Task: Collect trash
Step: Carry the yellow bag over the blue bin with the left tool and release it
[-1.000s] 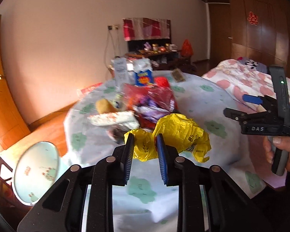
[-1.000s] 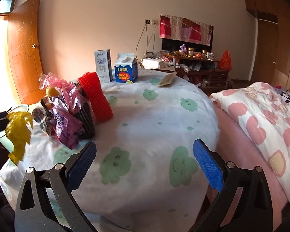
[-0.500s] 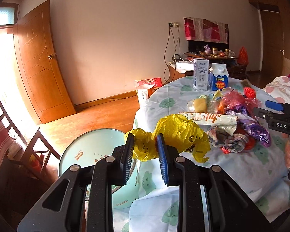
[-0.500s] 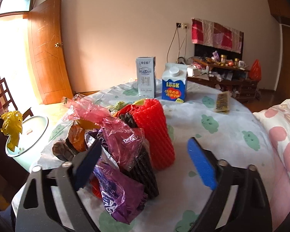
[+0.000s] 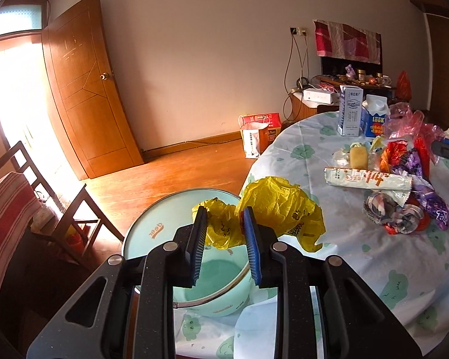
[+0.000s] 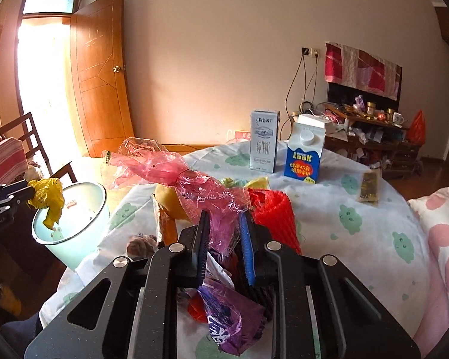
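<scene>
- The left gripper pinches a crumpled yellow plastic bag between its pads; the bag bulges out to the right of the jaws and has no clear long axis.
- In the right wrist view that yellow bag hangs from the left gripper directly above the open mouth of the pale green bin, its loose tail pointing down into it.
- The bin stands on the floor just beside the edge of the table.
- The right gripper is closing its jaws, with the pink cellophane wrapper between them.
- The wrapper's long axis runs from the jaws up and to the left, toward the bin side; its knotted, flared end points away from the gripper.
- Farther from the bin than the wrapper lies a red foam net sleeve, touching the pile.
- A purple wrapper lies beneath the right gripper.
- Two milk cartons stand upright behind the pile, well apart from the bin.
</scene>
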Demonstrator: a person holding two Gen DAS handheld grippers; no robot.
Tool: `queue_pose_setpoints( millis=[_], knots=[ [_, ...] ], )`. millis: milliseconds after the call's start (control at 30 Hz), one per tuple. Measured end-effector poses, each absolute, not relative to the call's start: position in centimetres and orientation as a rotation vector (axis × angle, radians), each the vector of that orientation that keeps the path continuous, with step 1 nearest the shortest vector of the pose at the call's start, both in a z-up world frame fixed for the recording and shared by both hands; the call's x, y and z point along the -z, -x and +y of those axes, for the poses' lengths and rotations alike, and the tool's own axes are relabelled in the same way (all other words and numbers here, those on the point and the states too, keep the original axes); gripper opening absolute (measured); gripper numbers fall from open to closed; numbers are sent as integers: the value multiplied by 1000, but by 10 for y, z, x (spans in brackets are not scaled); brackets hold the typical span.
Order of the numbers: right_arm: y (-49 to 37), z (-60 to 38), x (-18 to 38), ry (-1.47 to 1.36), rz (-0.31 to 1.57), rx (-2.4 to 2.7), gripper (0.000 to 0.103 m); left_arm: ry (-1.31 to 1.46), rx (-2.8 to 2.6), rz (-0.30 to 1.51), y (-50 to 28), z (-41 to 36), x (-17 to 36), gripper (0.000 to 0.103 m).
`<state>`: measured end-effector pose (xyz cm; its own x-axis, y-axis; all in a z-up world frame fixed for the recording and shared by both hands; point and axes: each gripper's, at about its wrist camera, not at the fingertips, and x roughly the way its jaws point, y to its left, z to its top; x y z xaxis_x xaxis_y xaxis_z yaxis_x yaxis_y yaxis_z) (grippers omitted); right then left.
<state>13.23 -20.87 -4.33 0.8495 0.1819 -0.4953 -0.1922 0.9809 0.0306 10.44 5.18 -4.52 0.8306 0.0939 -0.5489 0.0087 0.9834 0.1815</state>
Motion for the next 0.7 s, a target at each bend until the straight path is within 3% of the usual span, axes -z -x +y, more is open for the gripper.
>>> queue_pose_setpoints(
  millis=[700],
  knots=[
    [-172, -110, 21, 130, 494, -331, 21, -140, -149, 657, -118, 114, 63, 27]
  ],
)
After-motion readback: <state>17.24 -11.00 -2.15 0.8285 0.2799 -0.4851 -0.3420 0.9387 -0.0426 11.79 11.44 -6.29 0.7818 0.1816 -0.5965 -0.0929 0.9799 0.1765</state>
